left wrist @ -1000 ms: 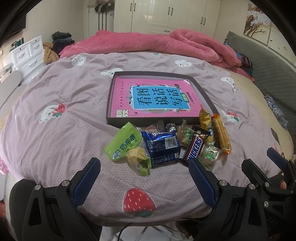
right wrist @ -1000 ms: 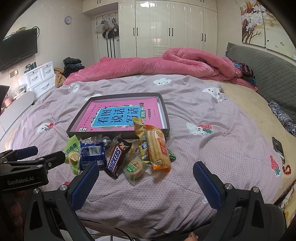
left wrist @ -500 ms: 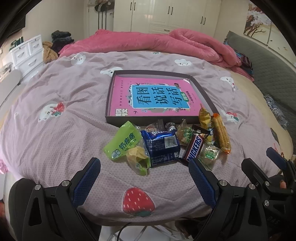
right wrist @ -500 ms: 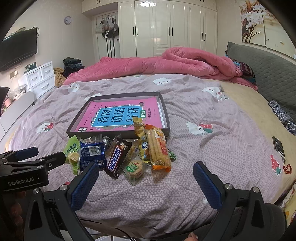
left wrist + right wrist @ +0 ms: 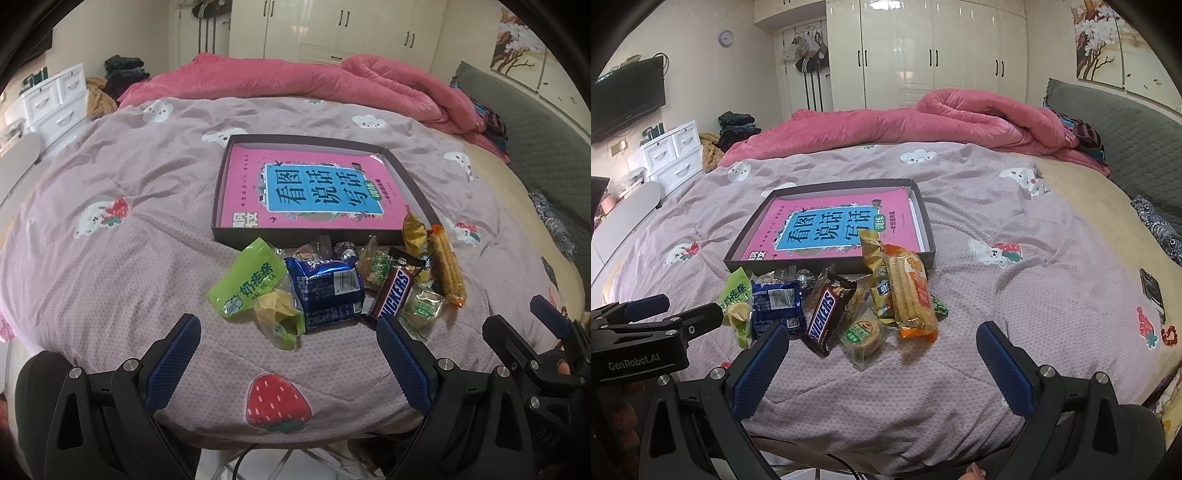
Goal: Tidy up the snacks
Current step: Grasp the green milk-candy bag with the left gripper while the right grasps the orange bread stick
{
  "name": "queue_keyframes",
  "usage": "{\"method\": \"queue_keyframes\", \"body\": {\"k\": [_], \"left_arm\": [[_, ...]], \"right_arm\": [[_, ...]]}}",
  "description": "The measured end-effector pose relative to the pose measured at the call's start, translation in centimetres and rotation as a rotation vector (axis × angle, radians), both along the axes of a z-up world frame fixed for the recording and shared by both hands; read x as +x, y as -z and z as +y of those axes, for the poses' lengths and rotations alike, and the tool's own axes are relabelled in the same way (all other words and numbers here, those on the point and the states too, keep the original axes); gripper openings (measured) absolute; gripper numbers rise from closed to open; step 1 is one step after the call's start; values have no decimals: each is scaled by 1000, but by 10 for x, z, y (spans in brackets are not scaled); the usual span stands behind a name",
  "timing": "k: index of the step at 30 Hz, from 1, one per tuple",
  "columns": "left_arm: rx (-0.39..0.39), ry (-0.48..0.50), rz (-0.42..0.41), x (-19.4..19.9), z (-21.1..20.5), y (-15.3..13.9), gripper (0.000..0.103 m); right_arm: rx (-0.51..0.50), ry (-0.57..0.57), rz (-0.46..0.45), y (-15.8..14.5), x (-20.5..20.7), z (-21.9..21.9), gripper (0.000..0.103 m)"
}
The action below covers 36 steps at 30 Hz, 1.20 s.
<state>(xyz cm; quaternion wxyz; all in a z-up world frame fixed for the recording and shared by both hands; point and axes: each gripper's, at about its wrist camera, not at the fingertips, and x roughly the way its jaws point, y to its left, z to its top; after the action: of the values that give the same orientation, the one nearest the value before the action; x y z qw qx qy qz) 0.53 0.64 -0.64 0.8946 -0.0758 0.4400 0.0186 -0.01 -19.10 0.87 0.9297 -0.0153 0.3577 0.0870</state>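
A heap of snacks lies on the bed just in front of a dark shallow box point(image 5: 218, 206) point(image 5: 925, 218) lined with a pink book. The heap holds a green packet point(image 5: 251, 282) point(image 5: 735, 291), a blue packet point(image 5: 327, 290) point(image 5: 775, 304), a Snickers bar point(image 5: 393, 291) point(image 5: 823, 314), an orange biscuit pack point(image 5: 447, 269) point(image 5: 910, 295) and a round pastry point(image 5: 862, 332). My left gripper point(image 5: 288, 358) is open and empty, short of the heap. My right gripper point(image 5: 882, 363) is open and empty, near the pastry.
The purple bedspread point(image 5: 110, 258) covers the bed. A pink duvet point(image 5: 923, 122) is piled at the back. A grey headboard point(image 5: 1126, 140) runs along the right. White drawers point(image 5: 674, 153) stand at the left. A phone point(image 5: 1152, 291) lies on the right.
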Motion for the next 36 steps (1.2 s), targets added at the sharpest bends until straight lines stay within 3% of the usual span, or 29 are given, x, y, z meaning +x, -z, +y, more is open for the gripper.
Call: {"method": "queue_keyframes", "body": {"k": [20,31,36], "left_arm": [[-76,-121,78,10,45,22,96],[-154,-123,135,29,50,46,96],[-187,-121,150,35,49,55,96]], "right_arm": [[50,28,45,5,15,-11,102],[69,69,66,8,30,-24,102],[97,103,116,14,49,-38,102]]}}
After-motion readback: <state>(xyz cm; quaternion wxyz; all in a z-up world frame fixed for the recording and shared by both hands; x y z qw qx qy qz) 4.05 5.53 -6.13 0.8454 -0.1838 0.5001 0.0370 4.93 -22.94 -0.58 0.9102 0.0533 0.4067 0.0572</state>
